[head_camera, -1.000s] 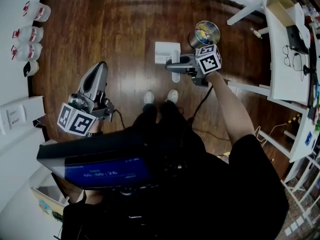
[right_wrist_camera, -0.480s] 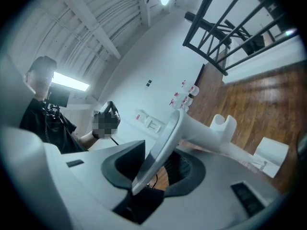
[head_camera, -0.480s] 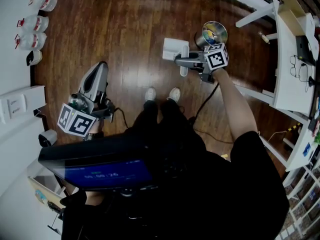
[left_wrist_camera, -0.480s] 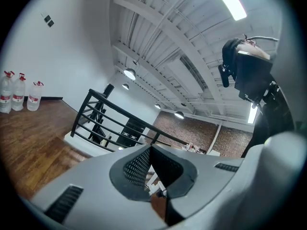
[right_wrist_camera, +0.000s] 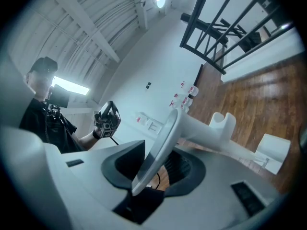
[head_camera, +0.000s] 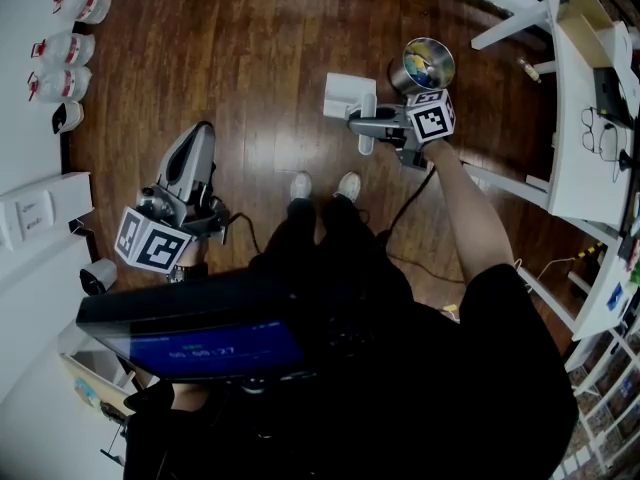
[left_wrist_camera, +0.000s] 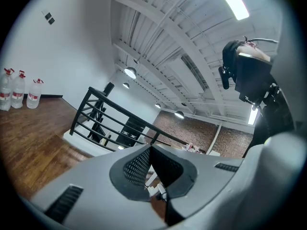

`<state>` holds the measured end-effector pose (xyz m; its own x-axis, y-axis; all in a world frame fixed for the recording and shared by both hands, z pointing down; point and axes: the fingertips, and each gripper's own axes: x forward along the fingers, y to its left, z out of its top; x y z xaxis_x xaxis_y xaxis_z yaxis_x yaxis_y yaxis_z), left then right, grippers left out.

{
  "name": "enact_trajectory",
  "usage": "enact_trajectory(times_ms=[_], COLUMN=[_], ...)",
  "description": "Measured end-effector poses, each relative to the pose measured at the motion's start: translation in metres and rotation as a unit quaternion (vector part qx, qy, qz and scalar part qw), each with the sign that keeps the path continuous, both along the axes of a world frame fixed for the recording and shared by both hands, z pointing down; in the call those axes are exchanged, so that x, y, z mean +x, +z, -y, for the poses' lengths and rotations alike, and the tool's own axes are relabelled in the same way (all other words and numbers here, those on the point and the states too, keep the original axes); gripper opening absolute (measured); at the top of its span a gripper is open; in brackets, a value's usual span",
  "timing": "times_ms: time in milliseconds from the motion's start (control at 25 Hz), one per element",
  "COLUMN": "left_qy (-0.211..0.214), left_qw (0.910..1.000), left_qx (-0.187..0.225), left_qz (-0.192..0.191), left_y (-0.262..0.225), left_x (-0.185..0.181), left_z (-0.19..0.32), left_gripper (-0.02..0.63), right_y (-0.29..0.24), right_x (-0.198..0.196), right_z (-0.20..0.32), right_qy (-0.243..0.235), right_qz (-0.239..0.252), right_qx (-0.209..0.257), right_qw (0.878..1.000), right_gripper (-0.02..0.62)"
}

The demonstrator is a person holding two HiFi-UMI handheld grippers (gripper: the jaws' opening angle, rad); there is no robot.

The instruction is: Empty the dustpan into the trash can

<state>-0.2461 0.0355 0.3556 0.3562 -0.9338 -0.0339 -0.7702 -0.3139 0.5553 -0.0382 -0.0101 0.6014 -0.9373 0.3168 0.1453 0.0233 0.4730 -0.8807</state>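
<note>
Left tongs (head_camera: 203,134) closed empty; right tongs (head_camera: 353,123) gripping.

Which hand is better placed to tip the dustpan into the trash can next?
Right. The right gripper is shut on the dustpan, close beside the trash can. The left gripper is shut on nothing and is well away from both.

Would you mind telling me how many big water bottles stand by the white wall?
3 water bottles stand in a row along the wall: the farthest, the middle and the nearest. None seems hidden.
</note>
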Motion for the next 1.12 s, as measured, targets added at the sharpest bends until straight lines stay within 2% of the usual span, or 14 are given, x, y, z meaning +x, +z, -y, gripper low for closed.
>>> enact_trajectory(times_ms=[200, 360, 640, 1120], left_qy=[-0.002, -0.003, -0.003, 0.006], left_qw=[1.0000, 0.9999, 0.9998, 0.9997], left_qx=[0.004, 0.006, 0.014, 0.019], left_qz=[-0.007, -0.011, -0.013, -0.011], left_y=[-0.003, -0.004, -0.009, -0.013], left_x=[0.000, 0.001, 0.005, 0.020], left_z=[0.003, 0.002, -0.003, -0.013], left_gripper=[0.000, 0.000, 0.000, 0.000], right_y=[0.005, 0.004, 0.014, 0.021], right_x=[0.001, 0.001, 0.002, 0.012], right_z=[-0.009, -0.023, -0.051, -0.061], right_qy=[-0.012, -0.035, -0.072, -0.034], right_qz=[-0.010, -0.011, -0.029, -0.035], right_qx=[-0.014, -0.042, -0.056, -0.080], right_qw=[1.000, 0.998, 0.995, 0.996], right_gripper=[0.131, 0.206, 0.206, 0.214])
